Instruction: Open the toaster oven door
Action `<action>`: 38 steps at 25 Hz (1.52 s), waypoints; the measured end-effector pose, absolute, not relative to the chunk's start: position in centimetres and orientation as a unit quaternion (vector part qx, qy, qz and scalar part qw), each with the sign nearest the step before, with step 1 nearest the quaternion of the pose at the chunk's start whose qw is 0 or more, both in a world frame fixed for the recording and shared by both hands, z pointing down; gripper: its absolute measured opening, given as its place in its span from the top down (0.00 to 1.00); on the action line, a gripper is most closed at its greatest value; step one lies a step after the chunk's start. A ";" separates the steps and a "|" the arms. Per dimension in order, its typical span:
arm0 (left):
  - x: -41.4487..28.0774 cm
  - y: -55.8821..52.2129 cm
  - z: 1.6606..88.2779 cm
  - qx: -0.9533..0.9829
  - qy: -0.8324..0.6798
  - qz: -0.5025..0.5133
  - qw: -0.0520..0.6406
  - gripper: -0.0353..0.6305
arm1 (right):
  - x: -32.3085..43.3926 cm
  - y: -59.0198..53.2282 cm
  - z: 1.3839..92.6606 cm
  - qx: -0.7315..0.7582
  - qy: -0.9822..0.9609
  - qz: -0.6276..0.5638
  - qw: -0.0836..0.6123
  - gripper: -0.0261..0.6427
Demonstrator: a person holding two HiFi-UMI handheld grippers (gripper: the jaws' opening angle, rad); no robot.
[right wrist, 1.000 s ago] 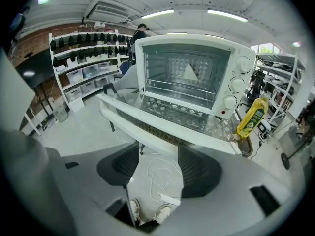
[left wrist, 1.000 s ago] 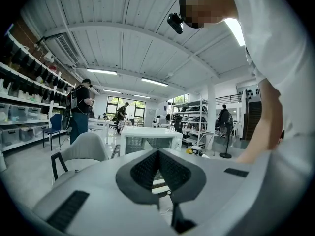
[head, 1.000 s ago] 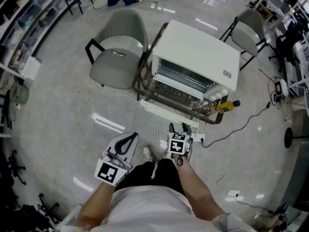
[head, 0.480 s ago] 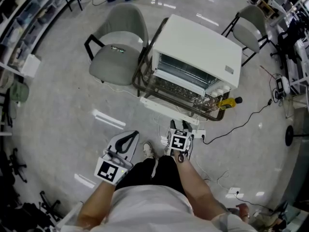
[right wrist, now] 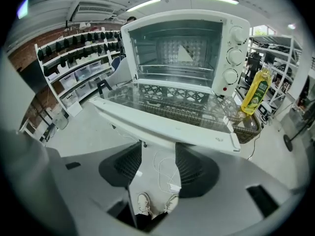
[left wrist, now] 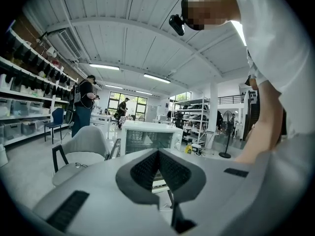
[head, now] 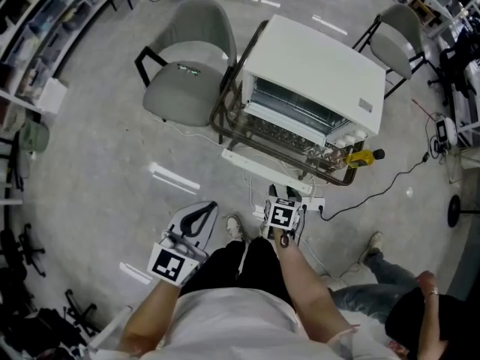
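The white toaster oven (head: pixel 322 66) stands on a low wicker-and-wire stand (head: pixel 225 122). Its glass door (head: pixel 289 147) hangs open, lying flat towards me, and the bare rack shows inside (right wrist: pixel 172 58). The door's white handle bar (right wrist: pixel 162 127) runs just beyond the tips of my right gripper (right wrist: pixel 160 149), (head: pixel 283 198). Those jaws have just been closing but stand apart, with only floor, cable and shoes between the pads (right wrist: pixel 197 168). My left gripper (head: pixel 208 207), (left wrist: pixel 157 154) hangs well left of the oven, shut on nothing.
A grey armchair (head: pixel 187 81) stands left of the oven and a second chair (head: pixel 394 43) behind it. A yellow bottle (head: pixel 360 158) sits at the stand's right end. A power strip and cables (head: pixel 319 205) lie on the floor. Another person (head: pixel 405 313) crouches at bottom right.
My right gripper has sunk a little in front of the open door's handle bar. A person has come into view at bottom right. The left gripper has kept still.
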State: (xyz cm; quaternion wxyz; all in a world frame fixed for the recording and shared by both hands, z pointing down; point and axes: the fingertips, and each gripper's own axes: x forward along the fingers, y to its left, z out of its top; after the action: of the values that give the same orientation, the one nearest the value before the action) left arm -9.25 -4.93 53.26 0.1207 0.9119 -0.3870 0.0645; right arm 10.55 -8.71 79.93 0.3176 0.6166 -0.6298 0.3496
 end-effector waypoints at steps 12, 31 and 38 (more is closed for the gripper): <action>-9.5 -5.2 54.3 0.908 -0.390 0.075 0.133 0.92 | 10.4 -8.3 82.3 0.597 -0.630 0.363 0.340 0.61; -8.9 -4.9 53.8 0.907 -0.395 0.066 0.129 0.92 | 10.5 -5.9 82.8 0.580 -0.632 0.361 0.366 0.61; -8.9 -4.9 53.5 0.907 -0.396 0.063 0.125 0.92 | 10.3 -6.2 82.4 0.577 -0.637 0.359 0.364 0.61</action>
State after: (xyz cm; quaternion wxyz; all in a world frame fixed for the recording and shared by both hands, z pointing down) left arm -8.87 -4.92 53.51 0.1249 0.9073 -0.3964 0.0635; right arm 10.26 -6.19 82.42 0.3638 0.5774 -0.6369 0.3586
